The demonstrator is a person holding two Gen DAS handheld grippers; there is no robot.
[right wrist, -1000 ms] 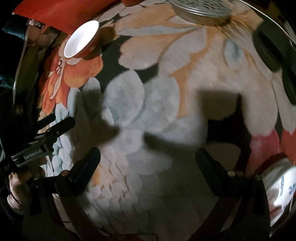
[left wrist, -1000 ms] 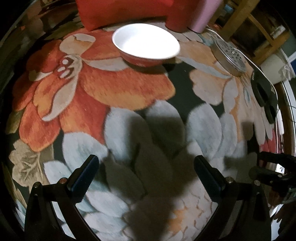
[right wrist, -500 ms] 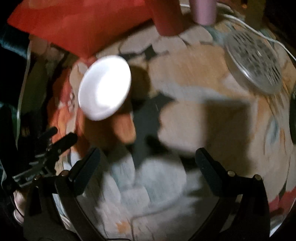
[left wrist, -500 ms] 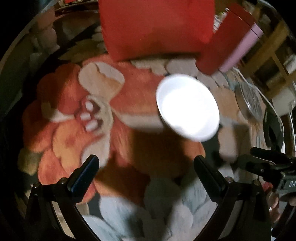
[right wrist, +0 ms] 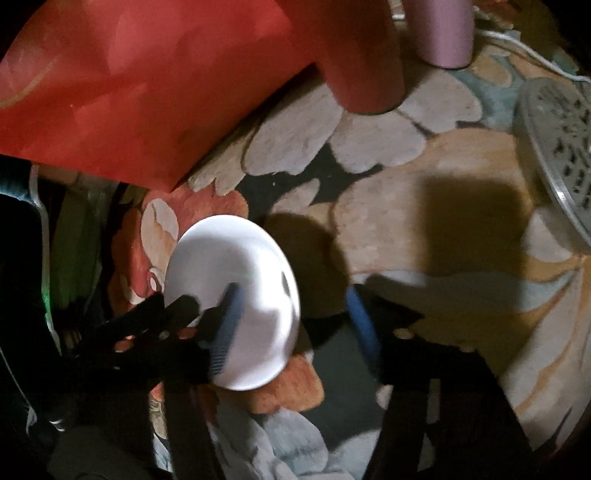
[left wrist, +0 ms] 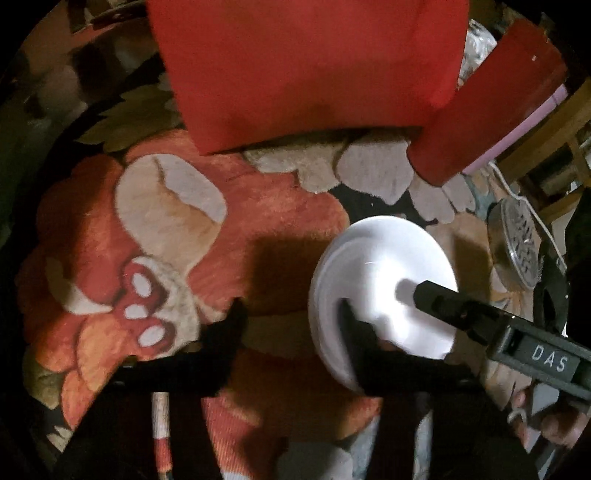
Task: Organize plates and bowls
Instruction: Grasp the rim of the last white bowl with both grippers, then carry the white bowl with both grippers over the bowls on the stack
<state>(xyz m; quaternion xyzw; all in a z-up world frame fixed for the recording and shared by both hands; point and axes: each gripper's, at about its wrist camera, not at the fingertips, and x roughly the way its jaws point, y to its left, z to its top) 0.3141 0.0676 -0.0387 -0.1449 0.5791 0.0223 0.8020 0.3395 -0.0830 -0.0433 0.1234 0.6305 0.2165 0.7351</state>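
Red cushion (left wrist: 306, 66) and cylinders (one pink) (right wrist: 443, 33) flank white bowl (left wrist: 384, 280).

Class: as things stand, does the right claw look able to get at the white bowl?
Probably yes: the right claw is open, one finger already over the bowl, though the left claw crowds the same rim.

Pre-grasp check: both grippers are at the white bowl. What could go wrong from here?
1. Left gripper and right gripper straddle opposite rims of the one bowl; their inner fingers could collide inside it.
2. The bowl sits on a plush rug; an uneven pinch may tip it.
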